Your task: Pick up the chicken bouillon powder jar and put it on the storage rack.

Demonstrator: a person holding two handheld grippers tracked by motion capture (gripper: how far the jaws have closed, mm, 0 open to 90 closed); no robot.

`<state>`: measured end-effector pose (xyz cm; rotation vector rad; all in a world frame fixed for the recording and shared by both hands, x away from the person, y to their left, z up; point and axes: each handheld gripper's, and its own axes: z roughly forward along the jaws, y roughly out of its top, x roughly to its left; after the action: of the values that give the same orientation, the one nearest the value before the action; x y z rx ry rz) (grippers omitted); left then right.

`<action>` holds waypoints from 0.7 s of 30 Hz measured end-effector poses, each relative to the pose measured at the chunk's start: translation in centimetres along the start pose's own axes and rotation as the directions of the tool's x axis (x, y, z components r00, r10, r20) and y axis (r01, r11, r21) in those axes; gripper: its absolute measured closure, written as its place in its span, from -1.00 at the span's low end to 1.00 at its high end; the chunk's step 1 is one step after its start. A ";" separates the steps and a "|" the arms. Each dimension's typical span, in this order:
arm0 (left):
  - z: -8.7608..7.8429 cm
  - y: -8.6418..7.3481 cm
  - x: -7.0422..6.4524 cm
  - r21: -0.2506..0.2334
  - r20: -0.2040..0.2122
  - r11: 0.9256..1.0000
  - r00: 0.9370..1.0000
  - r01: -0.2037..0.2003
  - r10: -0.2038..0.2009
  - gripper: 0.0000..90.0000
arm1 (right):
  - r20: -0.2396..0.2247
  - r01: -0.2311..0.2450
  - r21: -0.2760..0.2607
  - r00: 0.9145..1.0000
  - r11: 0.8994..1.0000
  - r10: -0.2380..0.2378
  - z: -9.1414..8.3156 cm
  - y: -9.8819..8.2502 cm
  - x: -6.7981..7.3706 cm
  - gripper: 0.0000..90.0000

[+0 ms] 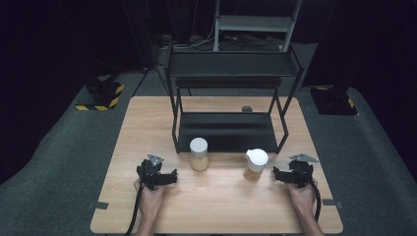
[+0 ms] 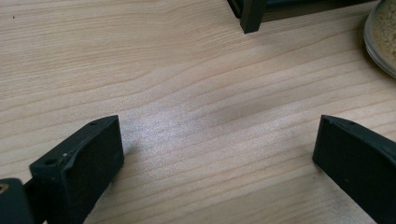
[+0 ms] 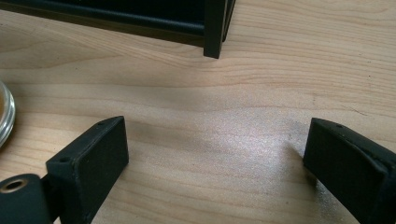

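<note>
High view: I hold the left gripper [image 1: 169, 178] and right gripper [image 1: 276, 174] low over the wooden table [image 1: 216, 206], both in front of the black shelf rack [image 1: 231, 129], with the white-lidded jar [image 1: 199, 154] near the rack's front left leg and the spout-lidded jar [image 1: 255, 164] near its front right leg, each just inward of a gripper. Left gripper view: my jaws stand wide apart with only bare table [image 2: 196, 112] between them, the rack's leg [image 2: 252, 16] ahead and the jar's edge [image 2: 380, 39] beside it. Right gripper view: jaws likewise spread wide and holding nothing, a rack leg [image 3: 215, 28] ahead and a jar rim [image 3: 5, 116] off to the side.

Black rack [image 1: 231, 98] on wooden table [image 1: 216, 206]
</note>
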<state>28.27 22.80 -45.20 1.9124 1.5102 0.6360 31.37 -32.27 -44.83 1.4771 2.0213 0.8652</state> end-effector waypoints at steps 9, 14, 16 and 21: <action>-0.2 0.3 0.7 0.010 0.060 1.000 0.998 -0.009 0.009 -0.99 | 0.000 0.000 0.000 1.000 1.000 0.000 0.0 0.0 0.0 -0.87; -0.6 0.5 0.6 0.002 0.109 0.999 0.993 -0.052 0.051 -0.98 | 0.000 0.000 0.000 1.000 1.000 0.000 0.0 0.0 0.0 -0.87; -0.9 0.6 0.5 -0.018 0.158 0.997 0.985 -0.070 0.072 -0.97 | 0.000 0.000 0.000 1.000 1.000 0.000 0.0 0.0 0.0 -0.87; -1.3 1.0 -0.1 -0.054 0.228 0.994 0.968 -0.097 0.107 -0.95 | 0.000 0.000 -0.001 1.000 1.000 0.000 0.0 0.0 0.0 -0.87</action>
<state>28.00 22.78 -43.57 1.9662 1.2509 0.4672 31.36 -32.27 -44.84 1.4769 2.0210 0.8658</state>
